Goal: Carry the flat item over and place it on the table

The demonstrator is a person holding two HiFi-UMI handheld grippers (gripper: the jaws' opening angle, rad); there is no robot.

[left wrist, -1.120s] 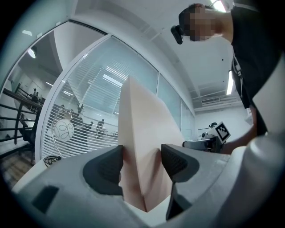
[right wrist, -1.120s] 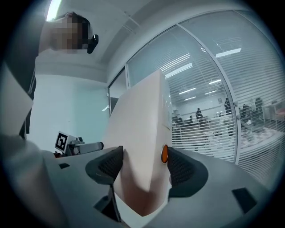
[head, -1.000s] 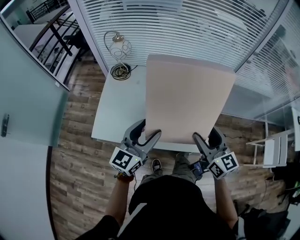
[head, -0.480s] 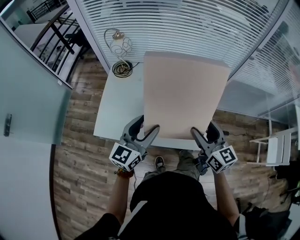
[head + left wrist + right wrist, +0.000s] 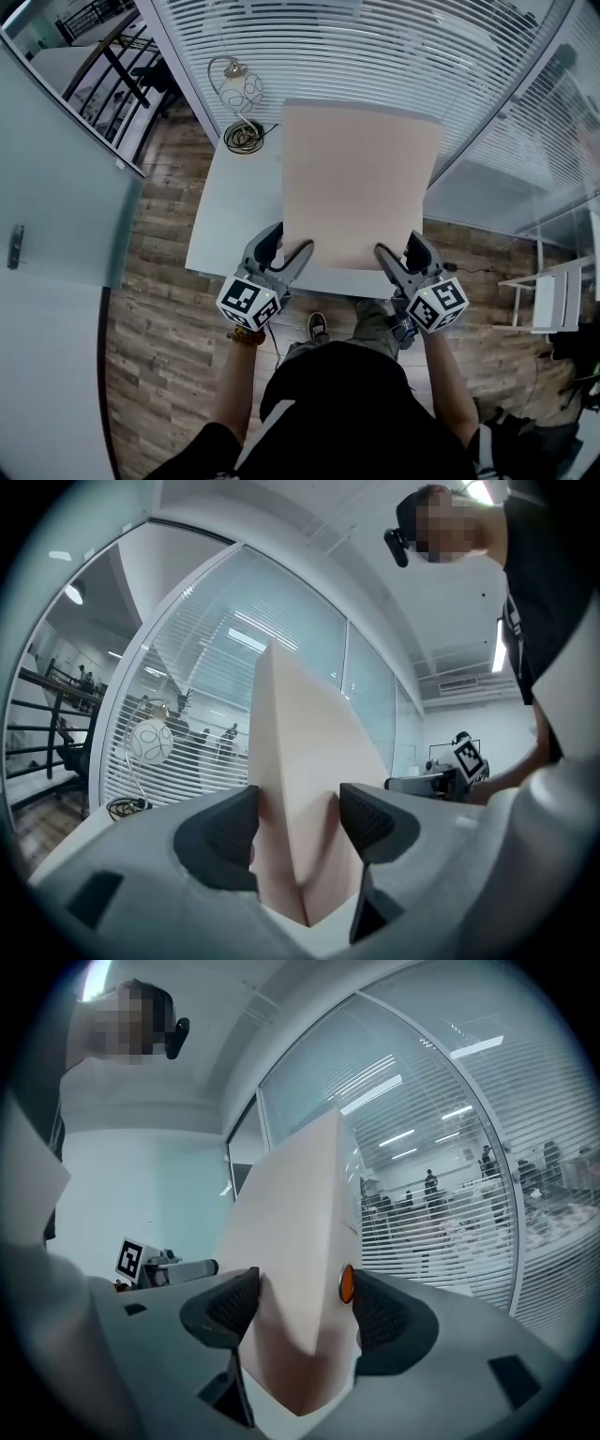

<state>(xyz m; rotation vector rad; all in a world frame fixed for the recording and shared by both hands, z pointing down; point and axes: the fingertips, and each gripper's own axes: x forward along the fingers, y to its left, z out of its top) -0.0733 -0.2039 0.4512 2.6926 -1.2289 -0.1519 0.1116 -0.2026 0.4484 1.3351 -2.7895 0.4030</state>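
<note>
the flat, pale peach rectangular board (image 5: 356, 187) is held over the right part of the white rectangular worktop (image 5: 225, 216), its near edge just above the worktop's near edge and its far edge toward the window. it is tilted rather than lying flat; whether its far edge touches the worktop cannot be told.

the left tool (image 5: 292, 246) is clamped on the board's near left corner. in the left gripper view, both dark ribbed pads (image 5: 225, 832) press against the board's faces. the right tool (image 5: 396, 248) is clamped likewise on the near right corner. in the right gripper view, the board fills the gap between its jaws beside a small orange round button (image 5: 346, 1283).

at the worktop's far left corner stands a curved wire lamp with a white globe (image 5: 239, 89), a dark coiled cable (image 5: 244, 139) at its foot. behind the worktop hang white slatted blinds (image 5: 356, 47) on a glass wall. the brown wood-plank floor (image 5: 159, 309) surrounds the worktop, and a white chair (image 5: 548, 295) stands well apart at the right.
</note>
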